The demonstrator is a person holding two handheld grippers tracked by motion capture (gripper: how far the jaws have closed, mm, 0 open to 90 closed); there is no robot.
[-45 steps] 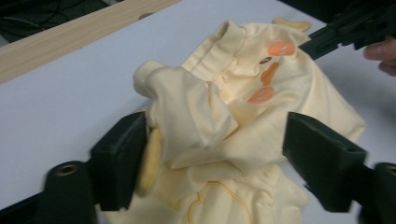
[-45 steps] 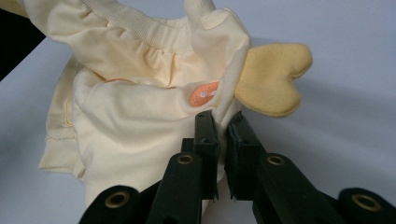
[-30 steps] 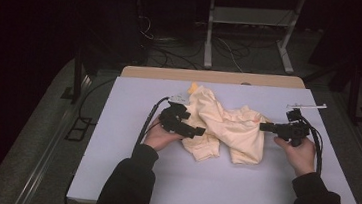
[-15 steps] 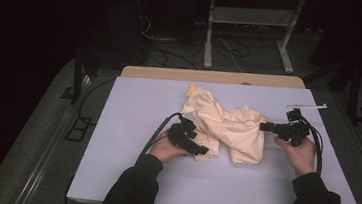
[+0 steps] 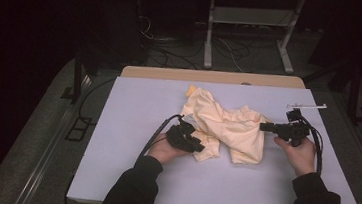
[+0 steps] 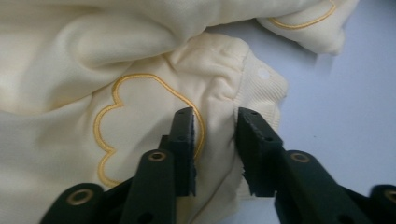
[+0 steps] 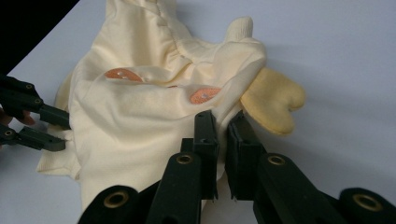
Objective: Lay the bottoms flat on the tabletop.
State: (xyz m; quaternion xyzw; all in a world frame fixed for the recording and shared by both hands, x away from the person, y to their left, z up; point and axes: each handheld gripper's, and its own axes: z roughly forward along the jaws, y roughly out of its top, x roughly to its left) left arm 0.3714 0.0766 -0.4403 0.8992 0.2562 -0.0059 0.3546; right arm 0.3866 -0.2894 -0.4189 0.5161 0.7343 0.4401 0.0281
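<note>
A crumpled cream garment (image 5: 226, 129) with yellow stitched outlines lies in the middle of the lavender table (image 5: 126, 127). My left gripper (image 5: 200, 146) is at its near left corner. In the left gripper view the left gripper (image 6: 214, 121) is open, its jaws straddling a fold of the garment (image 6: 140, 70) beside a ribbed cuff (image 6: 261, 88). My right gripper (image 5: 263, 126) is at the garment's right edge. The right gripper (image 7: 223, 121) is shut on a fold of the garment (image 7: 140, 107), near a yellow mitten-shaped end (image 7: 273, 100). The left gripper (image 7: 56, 130) also appears at that view's left edge.
A thin white rod (image 5: 306, 105) lies on the table beyond my right hand. A wooden edge (image 5: 211, 77) runs along the table's far side. Behind it are a metal stand (image 5: 248, 38) and cables on the dark floor.
My left gripper has moved toward the person, from the garment's left middle to its near left corner. The right gripper has stayed put, shut on the cloth.
</note>
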